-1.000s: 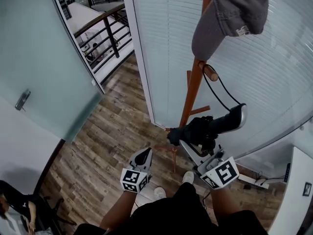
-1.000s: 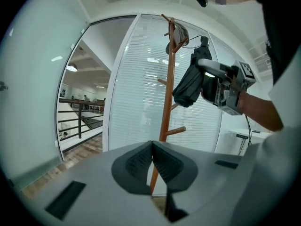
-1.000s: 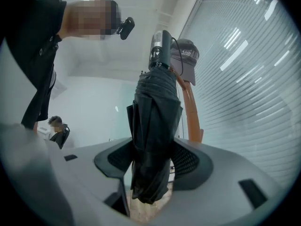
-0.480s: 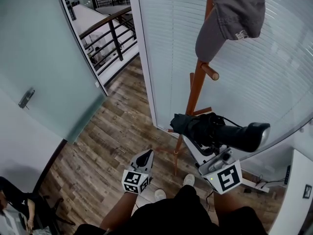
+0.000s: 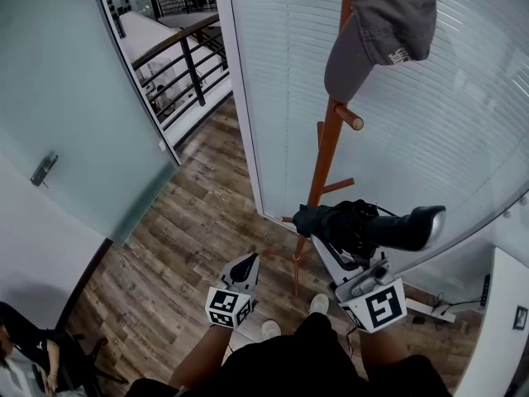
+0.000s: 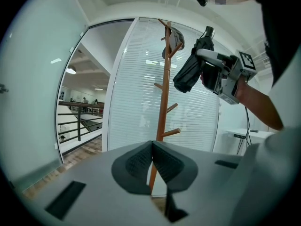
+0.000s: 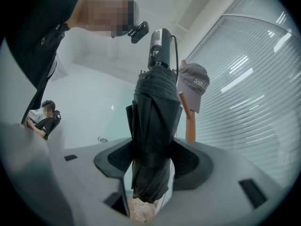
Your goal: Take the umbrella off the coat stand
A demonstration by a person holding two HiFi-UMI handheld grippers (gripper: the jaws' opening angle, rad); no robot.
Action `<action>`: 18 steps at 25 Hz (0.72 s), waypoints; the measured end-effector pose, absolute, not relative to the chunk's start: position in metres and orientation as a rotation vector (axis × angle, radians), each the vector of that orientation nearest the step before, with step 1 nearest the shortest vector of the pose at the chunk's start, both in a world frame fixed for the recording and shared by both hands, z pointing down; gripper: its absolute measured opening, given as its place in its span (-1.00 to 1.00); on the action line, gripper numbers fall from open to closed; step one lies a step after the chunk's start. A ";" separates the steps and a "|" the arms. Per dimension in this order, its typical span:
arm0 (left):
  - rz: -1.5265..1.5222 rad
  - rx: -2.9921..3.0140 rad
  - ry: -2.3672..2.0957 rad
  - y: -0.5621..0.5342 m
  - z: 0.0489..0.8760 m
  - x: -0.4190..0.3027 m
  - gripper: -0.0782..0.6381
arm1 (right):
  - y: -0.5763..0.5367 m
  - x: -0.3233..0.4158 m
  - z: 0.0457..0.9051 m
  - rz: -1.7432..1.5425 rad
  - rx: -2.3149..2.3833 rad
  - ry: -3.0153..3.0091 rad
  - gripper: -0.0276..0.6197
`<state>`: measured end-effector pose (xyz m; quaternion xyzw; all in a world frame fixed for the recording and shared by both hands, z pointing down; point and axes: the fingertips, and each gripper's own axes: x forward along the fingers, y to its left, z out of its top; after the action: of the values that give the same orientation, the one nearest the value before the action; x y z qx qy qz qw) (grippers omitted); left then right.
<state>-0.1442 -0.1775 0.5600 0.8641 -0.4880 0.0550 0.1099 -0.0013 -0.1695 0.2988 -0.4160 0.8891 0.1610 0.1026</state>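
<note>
Folded umbrella (image 5: 376,226) clamped in the right gripper (image 5: 351,246), clear of the coat stand (image 5: 325,151).

The right gripper's jaws stand fairly wide, pads pressed on either side of the black, rolled-up canopy near its tip end; the umbrella lies roughly level in the air just beside the wooden pole, glossy handle pointing away from it. The left gripper (image 5: 242,265) hangs lower, jaws together and empty. A grey cap (image 5: 380,23) tops the stand.

In the right gripper (image 7: 153,158), the umbrella (image 7: 154,121) is matt black cloth with a glossy handle (image 5: 411,227). Beyond it, the coat stand (image 5: 324,151) is smooth wood; the cap (image 5: 384,15) grey cloth.
</note>
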 end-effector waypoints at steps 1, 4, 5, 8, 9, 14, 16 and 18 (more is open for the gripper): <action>0.160 2.543 -1.433 -0.178 0.559 -0.143 -0.75 | -0.171 0.001 0.305 0.464 -1.252 2.631 -0.16; 0.160 2.549 -1.420 -0.179 0.559 -0.140 -0.75 | -0.174 0.009 0.325 0.386 -1.305 2.644 -0.16; 0.160 2.552 -1.413 -0.179 0.559 -0.138 -0.75 | -0.174 0.012 0.333 0.353 -1.320 2.648 -0.16; 0.172 2.563 -1.393 -0.176 0.561 -0.131 -0.75 | -0.175 0.021 0.360 0.287 -1.391 2.675 -0.16; 0.176 2.566 -1.387 -0.174 0.562 -0.129 -0.75 | -0.174 0.023 0.370 0.274 -1.417 2.690 -0.16; 0.202 2.576 -1.364 -0.170 0.567 -0.124 -0.75 | -0.169 0.029 0.414 0.236 -1.518 2.772 -0.17; 0.203 2.576 -1.359 -0.169 0.567 -0.123 -0.75 | -0.167 0.028 0.428 0.204 -1.533 2.786 -0.17; 0.203 2.579 -1.348 -0.168 0.567 -0.121 -0.75 | -0.167 0.028 0.443 0.153 -1.544 2.790 -0.17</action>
<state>-0.1206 -0.1682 0.5669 0.8786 -0.4591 0.0693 0.1119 0.0278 -0.1671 0.4426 -0.4835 0.8736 0.0481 -0.0256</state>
